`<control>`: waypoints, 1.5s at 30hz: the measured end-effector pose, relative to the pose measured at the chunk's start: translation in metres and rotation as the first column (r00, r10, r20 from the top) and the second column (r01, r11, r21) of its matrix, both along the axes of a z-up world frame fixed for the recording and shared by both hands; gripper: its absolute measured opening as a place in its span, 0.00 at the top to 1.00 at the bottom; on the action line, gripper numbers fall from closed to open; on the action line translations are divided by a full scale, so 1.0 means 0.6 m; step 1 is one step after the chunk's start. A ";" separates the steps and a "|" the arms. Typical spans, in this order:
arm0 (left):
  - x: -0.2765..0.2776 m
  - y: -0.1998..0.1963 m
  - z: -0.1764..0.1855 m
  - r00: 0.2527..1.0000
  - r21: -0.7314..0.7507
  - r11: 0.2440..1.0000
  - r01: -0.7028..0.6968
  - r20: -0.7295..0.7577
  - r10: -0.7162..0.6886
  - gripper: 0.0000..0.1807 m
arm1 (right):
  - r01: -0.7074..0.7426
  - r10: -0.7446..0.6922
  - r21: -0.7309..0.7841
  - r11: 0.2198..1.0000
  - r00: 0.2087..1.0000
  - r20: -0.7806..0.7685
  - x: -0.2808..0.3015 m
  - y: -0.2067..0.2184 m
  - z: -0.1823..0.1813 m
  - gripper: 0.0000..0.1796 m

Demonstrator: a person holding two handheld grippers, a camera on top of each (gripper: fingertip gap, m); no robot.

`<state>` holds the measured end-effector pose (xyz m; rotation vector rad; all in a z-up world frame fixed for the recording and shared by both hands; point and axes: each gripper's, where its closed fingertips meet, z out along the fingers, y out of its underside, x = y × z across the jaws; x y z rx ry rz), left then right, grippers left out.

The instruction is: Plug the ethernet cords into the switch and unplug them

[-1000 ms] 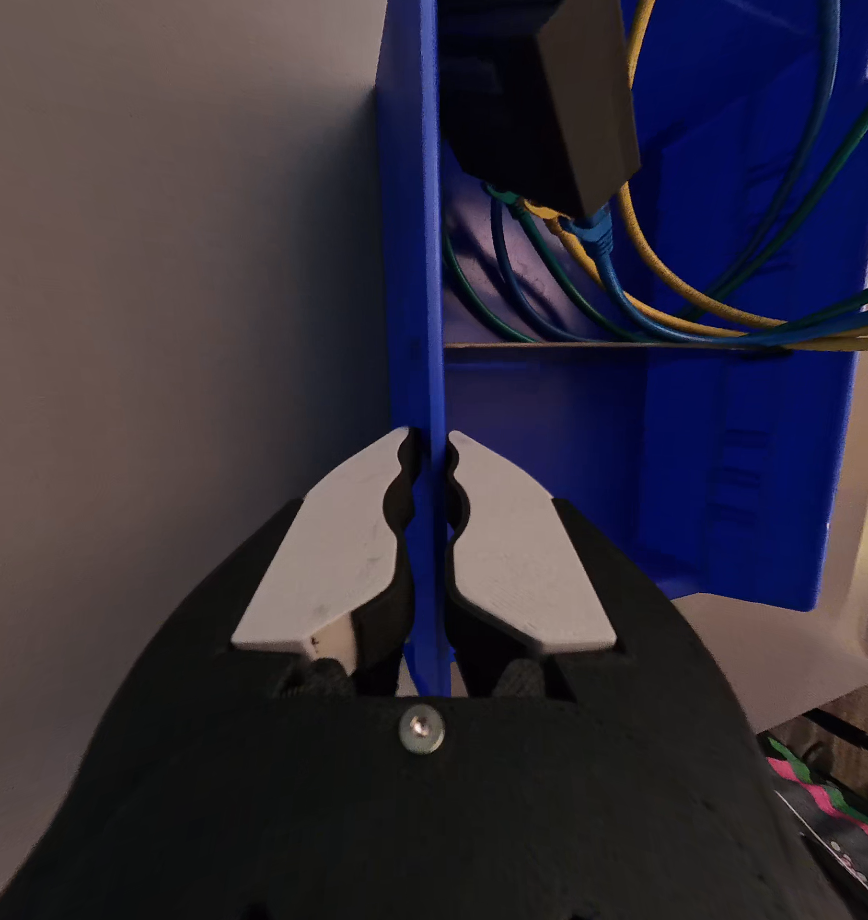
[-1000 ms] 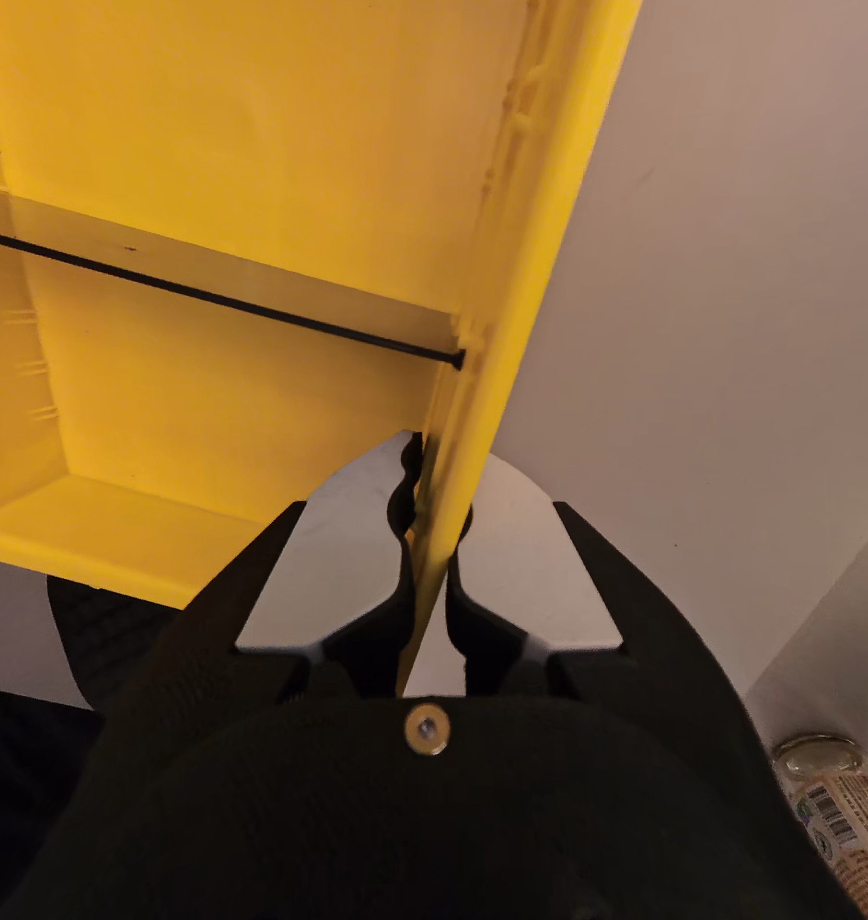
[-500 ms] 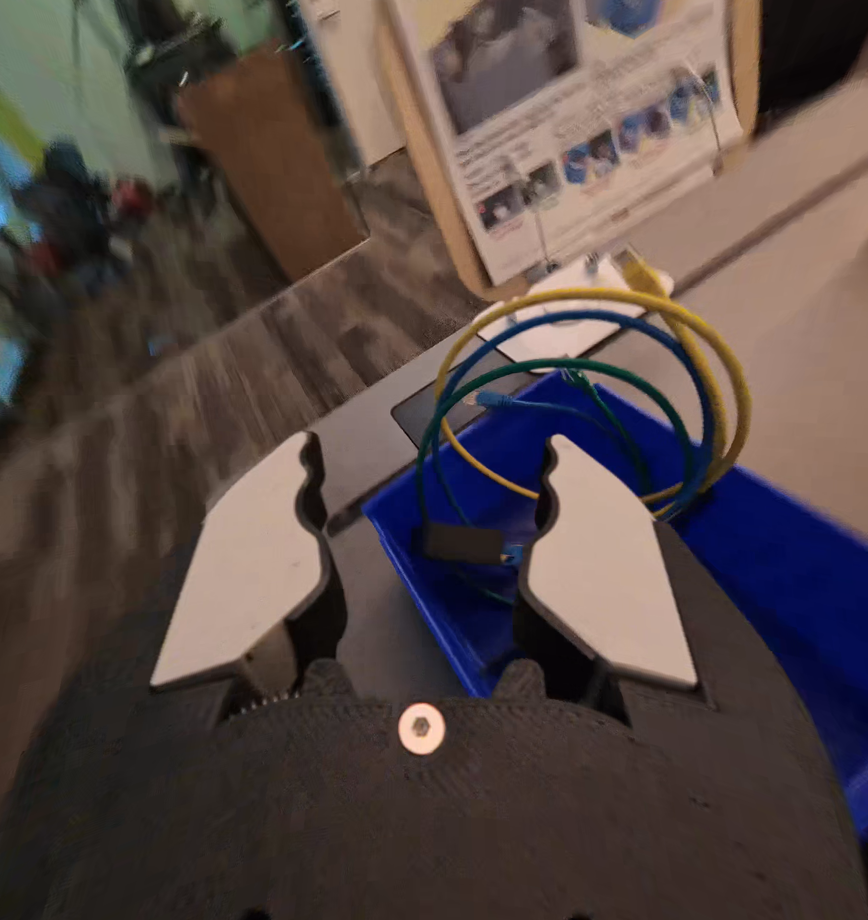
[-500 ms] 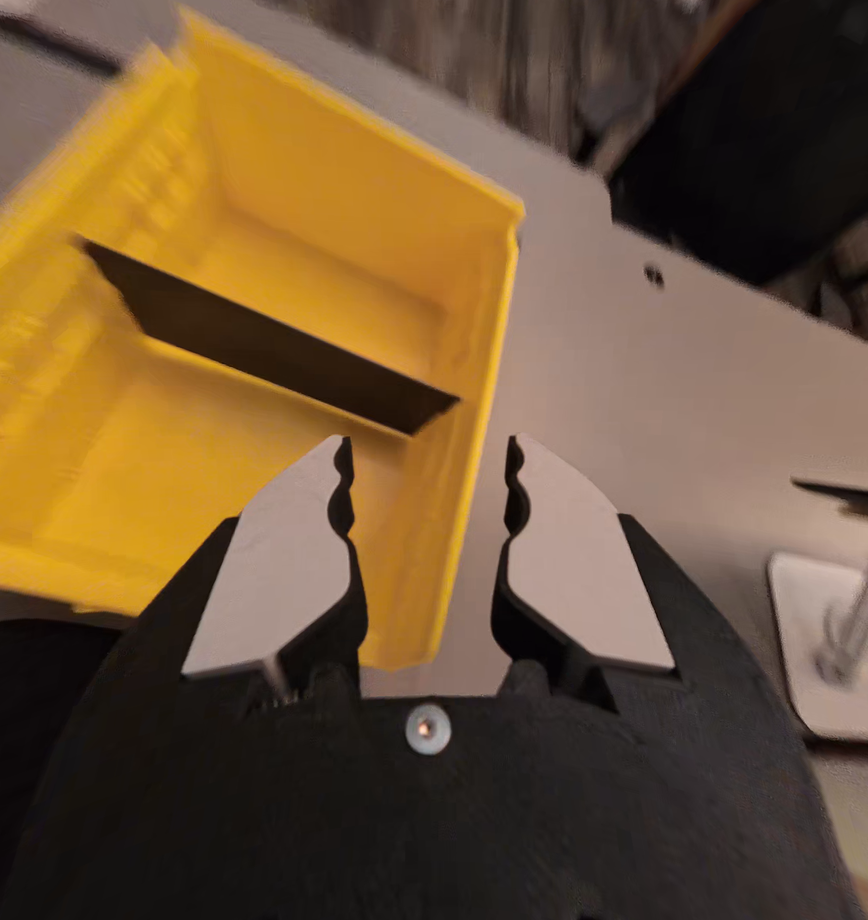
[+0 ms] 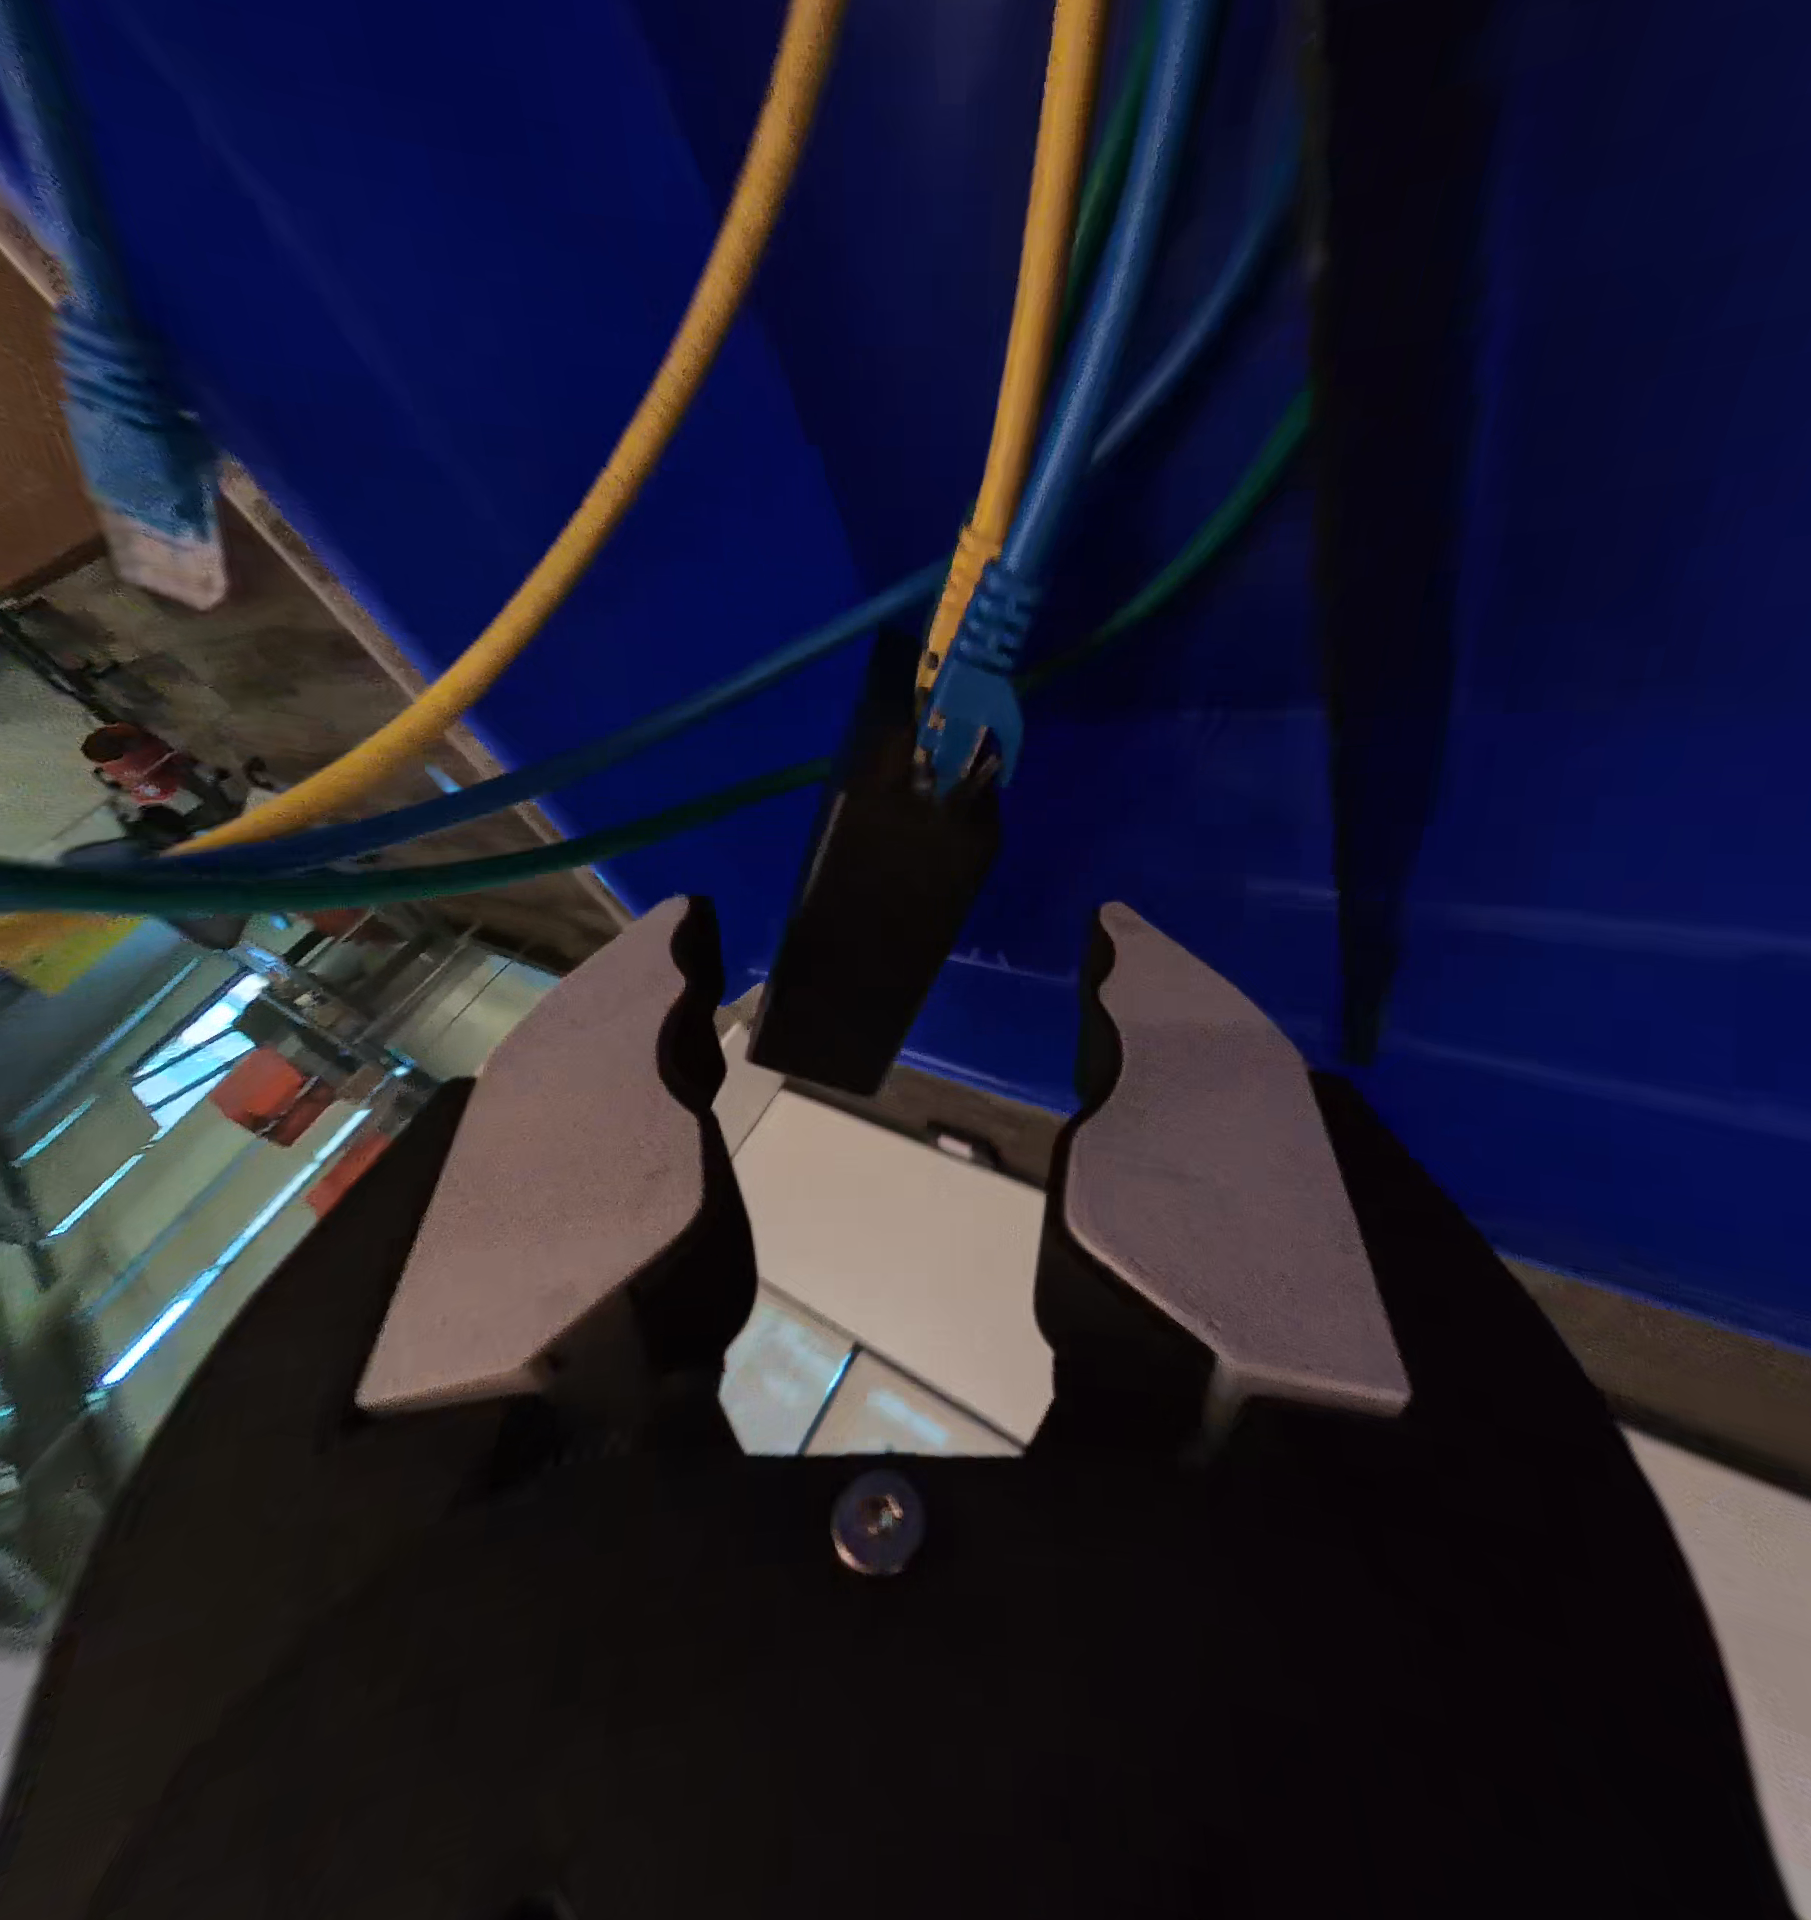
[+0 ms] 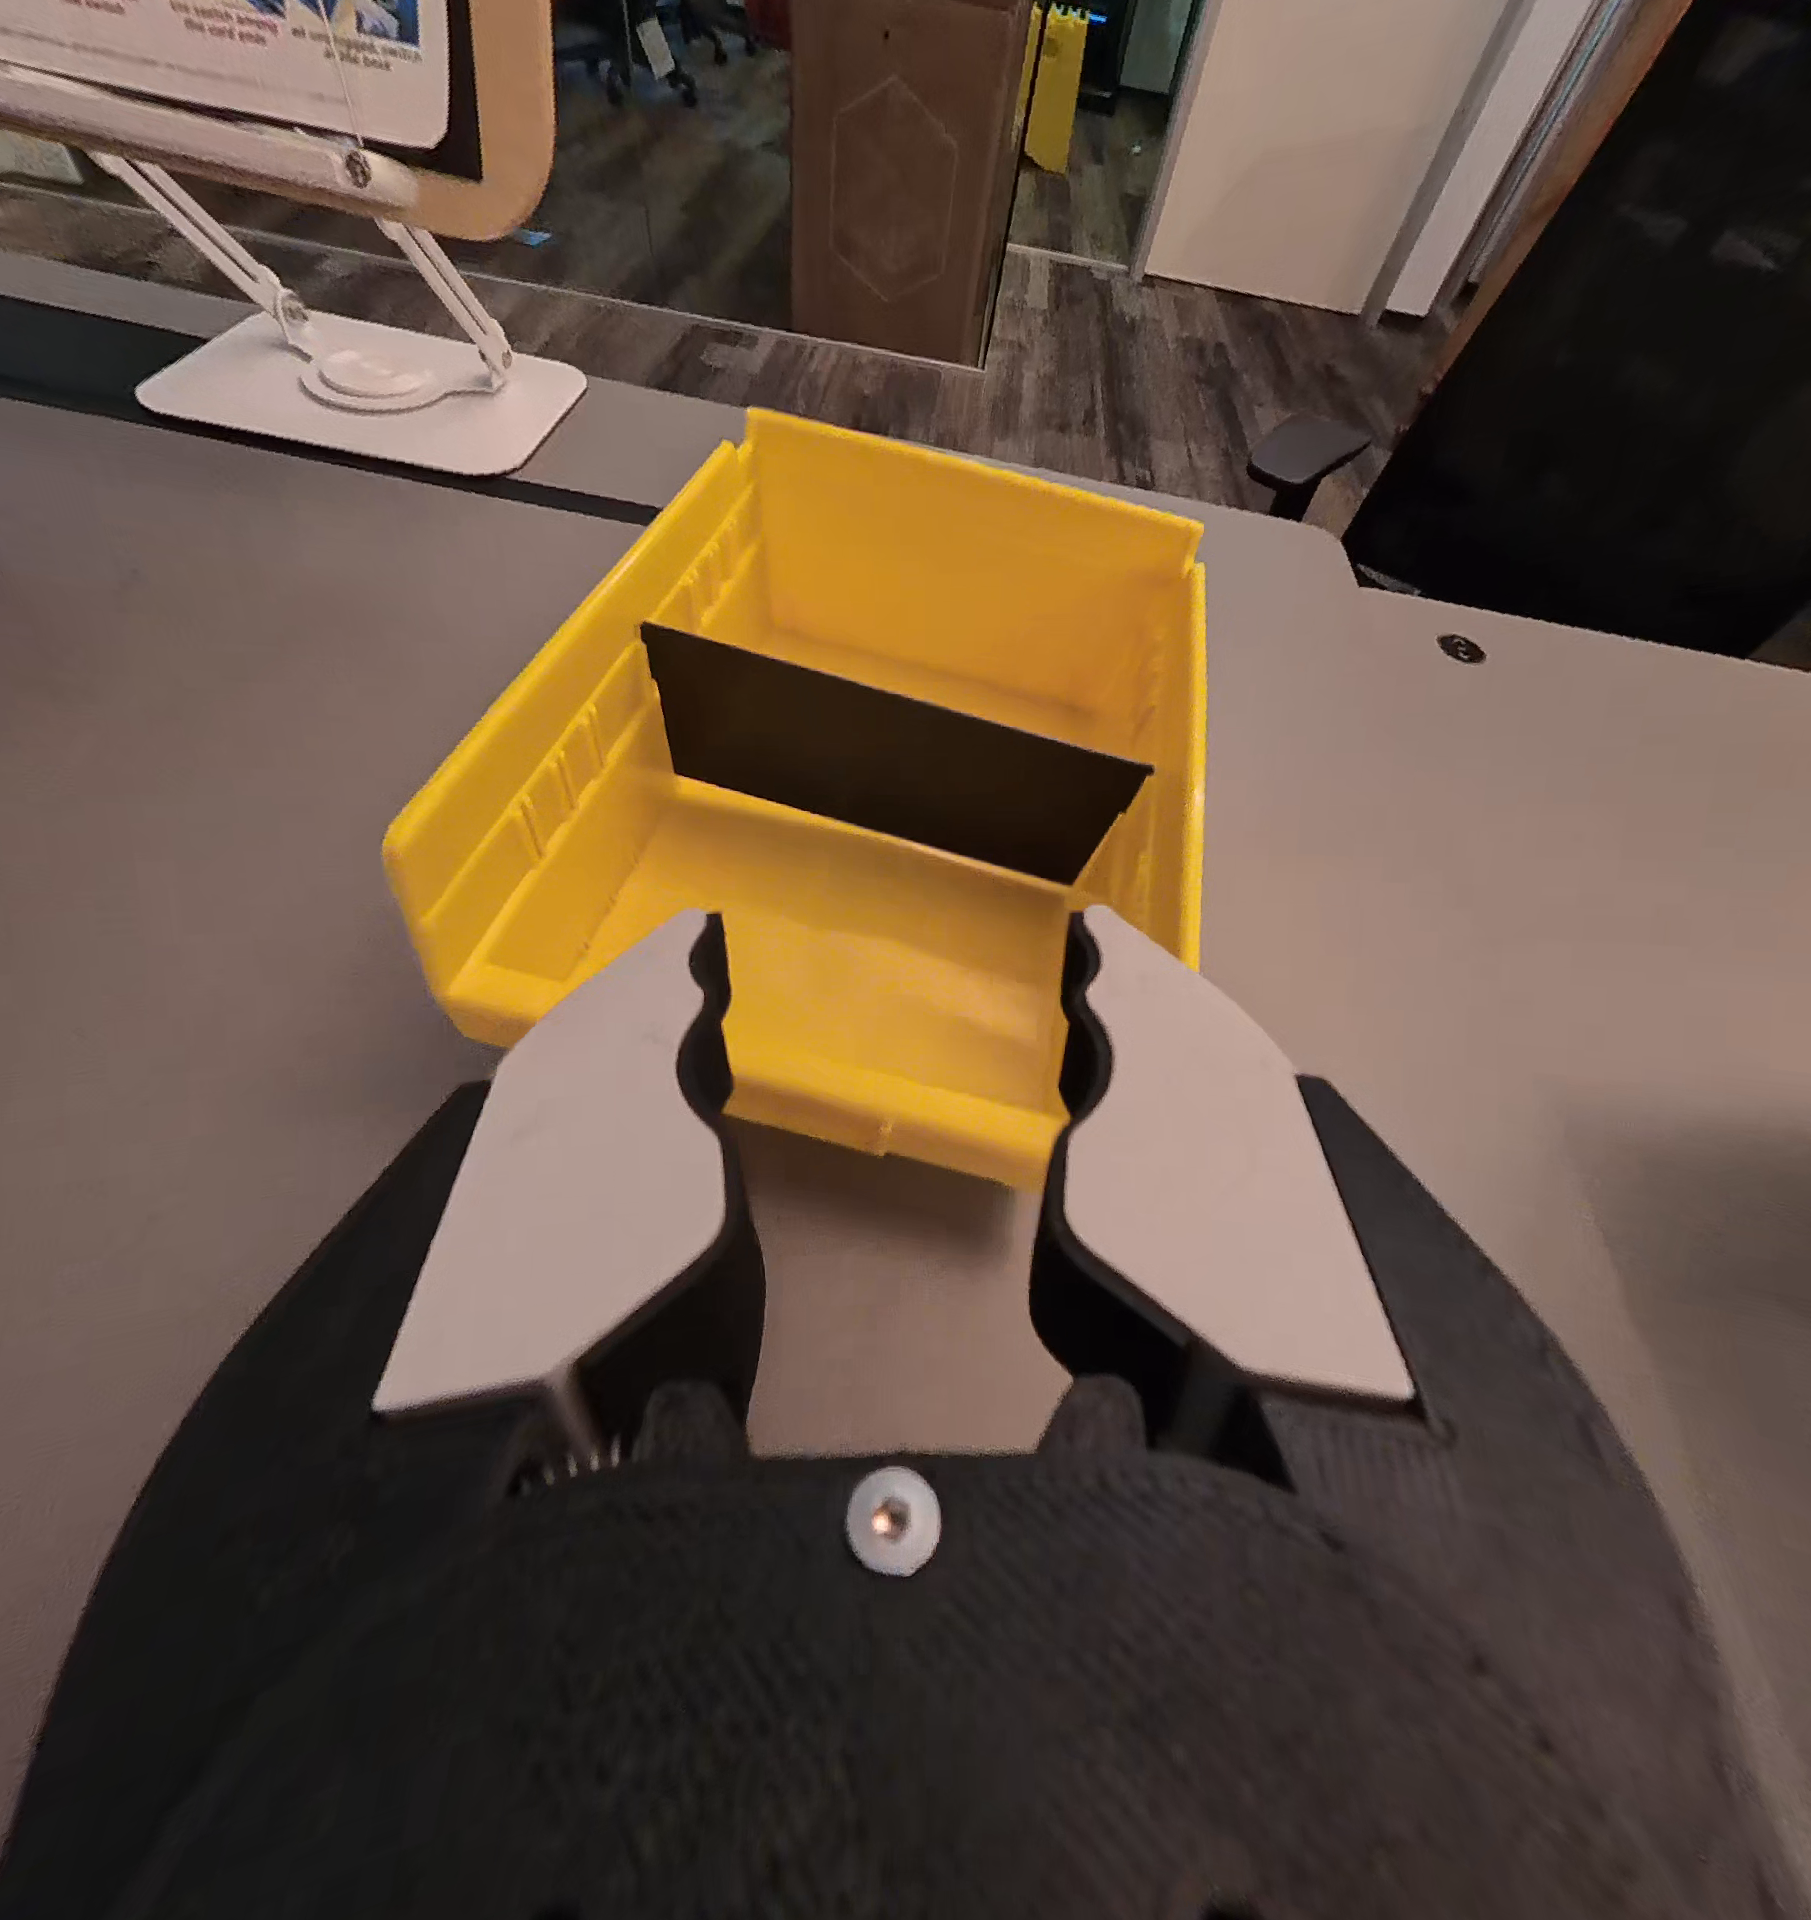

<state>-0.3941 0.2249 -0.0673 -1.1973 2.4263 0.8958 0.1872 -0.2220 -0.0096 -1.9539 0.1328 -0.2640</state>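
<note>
Since 0.5 s ago, we have swung our left gripper (image 5: pixel 896 914), jaws wide and empty, close to the black switch (image 5: pixel 875 914) lying lengthwise just ahead inside the blue bin (image 5: pixel 1607 623), cords (image 5: pixel 1026 436) plugged in, while our right gripper (image 6: pixel 890 920), also wide, faces the yellow bin (image 6: pixel 984 561).

right gripper (image 6: pixel 890 956) open above grey table (image 6: pixel 205 748), yellow bin (image 6: pixel 968 582) with black divider (image 6: pixel 880 758) just ahead.
</note>
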 end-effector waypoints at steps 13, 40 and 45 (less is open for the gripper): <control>-0.017 0.002 0.082 0.939 0.063 0.991 -0.122 -0.317 0.136 0.82 | -0.262 0.277 0.243 0.934 0.960 -0.029 -0.091 -0.001 0.050 0.75; 0.284 -0.386 0.431 0.695 -0.086 0.818 -0.569 -0.583 0.422 0.84 | -0.701 0.404 0.481 0.527 0.704 0.584 -0.593 0.306 0.291 0.67; 0.326 -0.404 0.442 0.680 -0.103 0.806 -0.583 -0.604 0.415 0.84 | -0.697 0.368 0.477 0.536 0.701 0.611 -0.561 0.328 0.300 0.77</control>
